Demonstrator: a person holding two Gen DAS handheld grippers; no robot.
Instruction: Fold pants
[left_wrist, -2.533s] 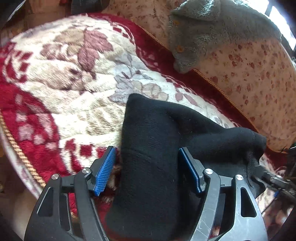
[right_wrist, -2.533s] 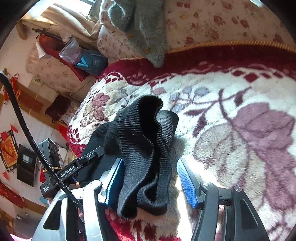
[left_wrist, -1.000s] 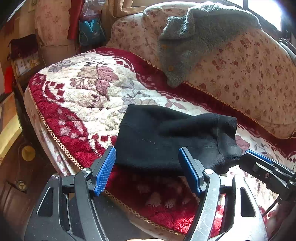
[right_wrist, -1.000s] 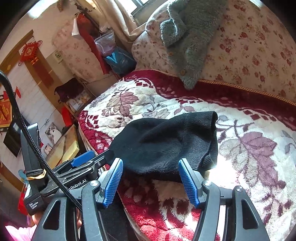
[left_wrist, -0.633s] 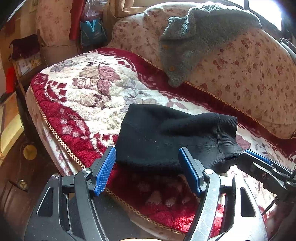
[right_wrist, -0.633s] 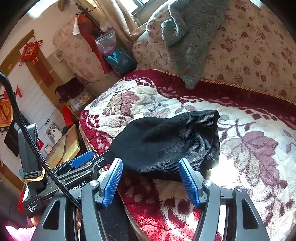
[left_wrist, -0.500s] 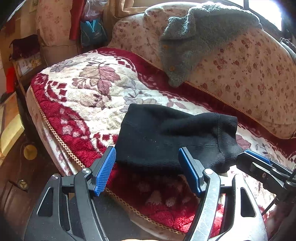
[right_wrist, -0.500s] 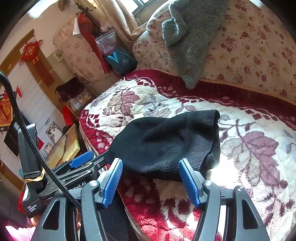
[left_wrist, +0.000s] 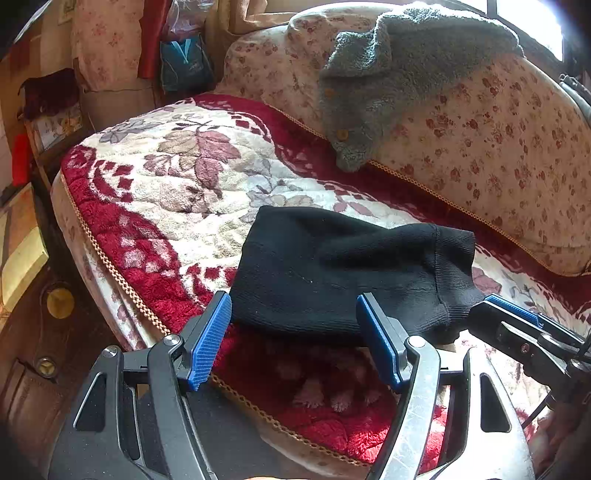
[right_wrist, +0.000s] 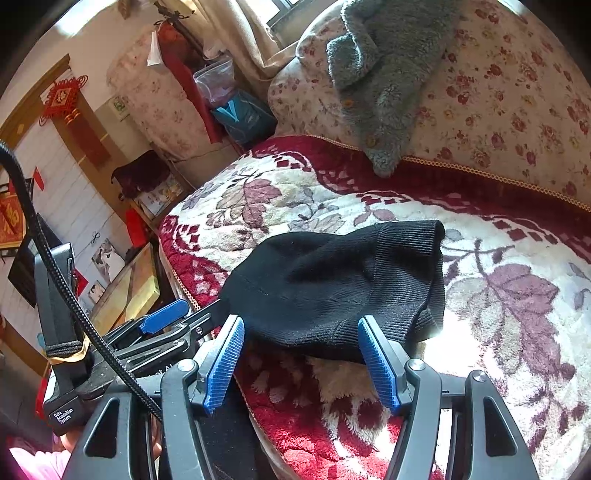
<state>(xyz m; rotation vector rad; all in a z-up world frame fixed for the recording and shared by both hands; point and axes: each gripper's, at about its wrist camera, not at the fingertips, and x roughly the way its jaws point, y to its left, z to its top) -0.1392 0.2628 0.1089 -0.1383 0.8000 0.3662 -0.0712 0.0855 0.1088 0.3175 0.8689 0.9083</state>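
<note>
Both tongs, left (left_wrist: 293, 341) and right (right_wrist: 299, 360), gape empty before the pants (left_wrist: 343, 273); soft, light knit, best pinched at its ribbed cuff.

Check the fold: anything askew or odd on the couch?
Black pants lie folded on the floral blanket, but the ribbed end is bunched, with uneven layers. Both grippers, left and right, are open and clear.

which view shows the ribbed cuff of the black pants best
The right wrist view: the ribbed cuff faces the camera, lit, its opening and ribbing clear. In the left wrist view the cuff sits at the bundle's right end, darker, partly behind the right gripper.
</note>
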